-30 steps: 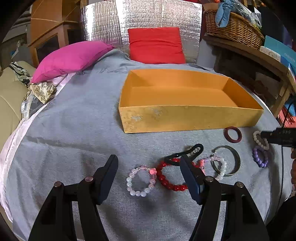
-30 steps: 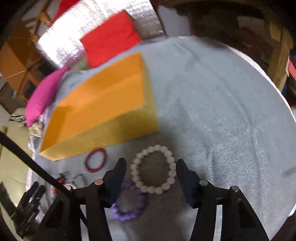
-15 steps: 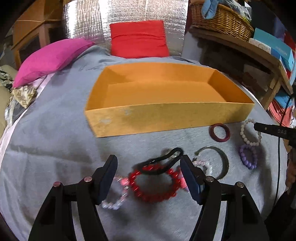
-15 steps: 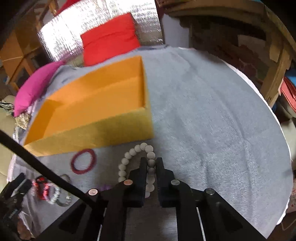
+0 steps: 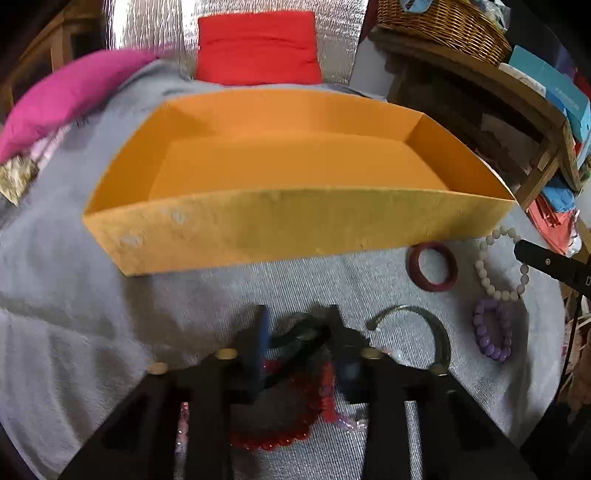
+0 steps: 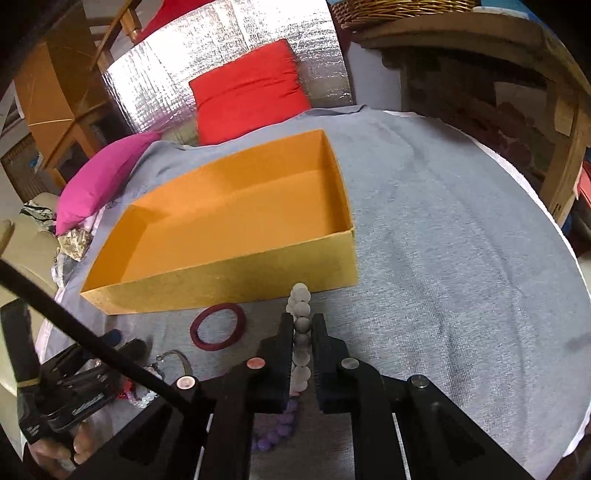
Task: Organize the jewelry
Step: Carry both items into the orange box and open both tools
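Note:
An open orange box (image 5: 295, 229) (image 6: 229, 273) lies on the grey cloth. In front of it lie a dark red ring (image 5: 432, 266) (image 6: 218, 328), a purple bead bracelet (image 5: 493, 334) (image 6: 275, 432), a metal bangle (image 5: 424, 325) and a red bead bracelet (image 5: 280, 432). My left gripper (image 5: 297, 332) has its jaws closed in on a black hair tie (image 5: 299, 338); the view is blurred. My right gripper (image 6: 300, 332) is shut on the white bead bracelet (image 6: 301, 325), also in the left wrist view (image 5: 496, 264), and holds it just above the cloth.
A red cushion (image 5: 258, 48) and a pink cushion (image 5: 70, 96) lie behind the box. A wooden shelf with a wicker basket (image 5: 439, 26) stands at the right. The round table's edge (image 6: 546, 206) curves along the right.
My left gripper has moved forward over the red bracelet and closed on the black hair tie. My right gripper closed on the white bead bracelet and lifted it towards the box.

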Motion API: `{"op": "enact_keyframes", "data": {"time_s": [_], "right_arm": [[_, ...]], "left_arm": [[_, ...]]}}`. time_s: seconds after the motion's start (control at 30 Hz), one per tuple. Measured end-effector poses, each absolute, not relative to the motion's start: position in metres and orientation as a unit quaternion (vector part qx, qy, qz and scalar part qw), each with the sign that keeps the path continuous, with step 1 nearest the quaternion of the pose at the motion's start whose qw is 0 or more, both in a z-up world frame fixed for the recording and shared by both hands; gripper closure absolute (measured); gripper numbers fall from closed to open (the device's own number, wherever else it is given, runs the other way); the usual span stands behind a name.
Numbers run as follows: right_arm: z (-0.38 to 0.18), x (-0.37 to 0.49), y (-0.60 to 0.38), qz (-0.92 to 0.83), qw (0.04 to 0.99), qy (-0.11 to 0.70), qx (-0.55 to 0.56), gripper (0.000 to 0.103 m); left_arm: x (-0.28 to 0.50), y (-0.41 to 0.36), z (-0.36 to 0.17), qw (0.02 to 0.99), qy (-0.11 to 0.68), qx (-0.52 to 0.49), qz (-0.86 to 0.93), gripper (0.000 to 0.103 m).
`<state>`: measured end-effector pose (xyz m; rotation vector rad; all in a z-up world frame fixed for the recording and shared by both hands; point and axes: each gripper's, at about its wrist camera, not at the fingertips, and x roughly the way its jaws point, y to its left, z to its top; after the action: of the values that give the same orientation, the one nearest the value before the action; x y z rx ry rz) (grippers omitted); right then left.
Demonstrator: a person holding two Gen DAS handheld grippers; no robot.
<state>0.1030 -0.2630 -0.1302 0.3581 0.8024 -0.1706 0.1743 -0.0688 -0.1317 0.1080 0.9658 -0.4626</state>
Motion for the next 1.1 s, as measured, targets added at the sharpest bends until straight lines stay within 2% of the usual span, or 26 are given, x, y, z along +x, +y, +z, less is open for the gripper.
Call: {"op": "enact_keyframes", "data": {"time_s": [0.07,0.33,0.5,0.73,0.83,0.97,1.1], "right_arm": [[-0.129,0.102,-0.263,-0.082,0.903,0.385,0.174,0.093],[-0.115,0.094,-0.253,-0.058,0.920,0.352,0.165,0.093],[-0.093,0.085,-0.242,-0.015,0.941,0.294,0.169,0.092],[-0.068,0.106,-0.229,0.034,0.957,0.219,0.189,0.092],[-0.068,0.134,-0.227,0.049,0.951,0.216,0.218,0.092],[-0.079,0.169,-0.220,0.055,0.944,0.237,0.225,0.092],[-0.095,0.191,-0.207,0.051,0.936,0.281,0.207,0.092]], "left_arm": [[0.171,-0.065,-0.128,0.862,0.452,0.052,-0.223,0.084],[0.147,-0.039,-0.089,0.883,0.391,0.025,-0.260,0.084],[0.134,-0.026,-0.050,0.895,0.344,-0.009,-0.282,0.084],[0.178,-0.028,-0.009,0.918,0.299,-0.048,-0.255,0.084],[0.205,-0.031,-0.015,0.925,0.295,-0.055,-0.233,0.084],[0.232,-0.037,-0.046,0.916,0.334,-0.065,-0.211,0.084],[0.239,-0.056,-0.067,0.915,0.361,-0.019,-0.181,0.084]]}}
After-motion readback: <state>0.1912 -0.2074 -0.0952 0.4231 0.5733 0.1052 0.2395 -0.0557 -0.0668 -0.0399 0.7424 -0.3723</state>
